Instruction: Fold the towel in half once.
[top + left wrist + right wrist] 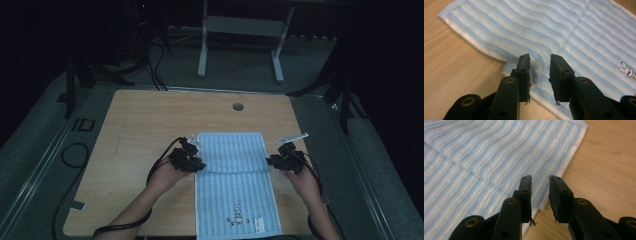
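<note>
Flanking the folded striped towel (235, 172) at nine and three o'clock, left gripper (196, 161) and right gripper (272, 160) rest released, jaws parted.

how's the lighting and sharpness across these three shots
High view: dim, room edges nearly black, towel and table soft but readable. Left gripper view: bright, towel stripes sharp, left gripper crisp. Right gripper view: evenly lit, right gripper sharp, no glare.

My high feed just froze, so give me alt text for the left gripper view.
The left gripper has its black jaws open over the folded edge of a blue and white striped towel lying on a wooden table. A small rabbit picture sits at the right edge.
</note>
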`<state>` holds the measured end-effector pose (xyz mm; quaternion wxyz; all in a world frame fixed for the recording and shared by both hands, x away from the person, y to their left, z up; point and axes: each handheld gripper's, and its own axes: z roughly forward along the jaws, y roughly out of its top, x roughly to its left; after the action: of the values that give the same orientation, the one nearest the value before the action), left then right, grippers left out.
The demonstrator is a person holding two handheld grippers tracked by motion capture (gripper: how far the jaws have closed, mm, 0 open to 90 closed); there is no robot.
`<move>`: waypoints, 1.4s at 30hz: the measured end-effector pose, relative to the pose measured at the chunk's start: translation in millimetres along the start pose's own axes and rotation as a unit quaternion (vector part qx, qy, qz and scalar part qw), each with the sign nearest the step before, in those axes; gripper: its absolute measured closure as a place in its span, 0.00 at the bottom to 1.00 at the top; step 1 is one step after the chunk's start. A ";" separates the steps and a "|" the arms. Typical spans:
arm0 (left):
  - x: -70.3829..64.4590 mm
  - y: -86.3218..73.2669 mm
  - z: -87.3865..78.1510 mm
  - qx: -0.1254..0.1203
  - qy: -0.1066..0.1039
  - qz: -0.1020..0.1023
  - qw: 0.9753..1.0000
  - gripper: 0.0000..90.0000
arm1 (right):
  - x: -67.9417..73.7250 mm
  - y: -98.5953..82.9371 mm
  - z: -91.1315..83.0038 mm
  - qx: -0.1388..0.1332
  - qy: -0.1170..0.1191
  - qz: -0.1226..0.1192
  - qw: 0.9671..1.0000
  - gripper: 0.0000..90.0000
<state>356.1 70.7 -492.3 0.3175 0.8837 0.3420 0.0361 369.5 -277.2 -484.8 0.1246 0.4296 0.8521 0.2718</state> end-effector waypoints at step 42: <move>41.3 -8.6 28.8 0.078 0.023 -0.007 0.997 0.78 | 31.2 34.4 74.4 0.060 0.005 -0.025 0.998 0.78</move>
<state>390.7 86.0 -526.6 0.2402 0.9021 0.3574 0.0275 406.8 -209.1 -525.6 0.1011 0.4137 0.8780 0.2186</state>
